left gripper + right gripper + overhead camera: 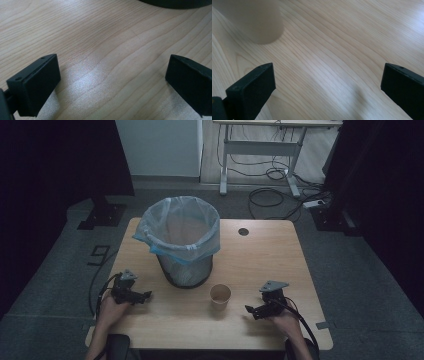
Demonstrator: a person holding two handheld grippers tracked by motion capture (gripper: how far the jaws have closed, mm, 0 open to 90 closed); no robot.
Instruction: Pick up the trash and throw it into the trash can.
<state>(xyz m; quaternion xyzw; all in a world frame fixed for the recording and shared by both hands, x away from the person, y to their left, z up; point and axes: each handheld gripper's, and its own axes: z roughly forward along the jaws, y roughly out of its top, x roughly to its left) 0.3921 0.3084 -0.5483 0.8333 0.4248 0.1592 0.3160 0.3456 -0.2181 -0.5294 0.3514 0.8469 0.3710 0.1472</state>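
Note:
A black mesh waste bin (pixel 184 245) lined with a pale blue bag stands on the wooden table (pixel 270 255). In front of it sits an upright paper cup (pixel 220 296), whose side shows at the top left of the right gripper view as the cup (pixel 254 20). My left gripper (pixel 144 296) rests low at the table's left front, open, left of the bin's base (pixel 175 2). My right gripper (pixel 251 310) lies at the right front, open, pointing toward the cup. Bare wood lies between each pair of jaws: left gripper (pixel 112 77), right gripper (pixel 328 82).
A round cable hole (pixel 243 231) sits at the table's far middle. Beyond the table are a desk frame (pixel 260 150) and loose cables (pixel 280 195) on the floor. Dark curtains hang at both sides. Bare wood stretches right of the bin.

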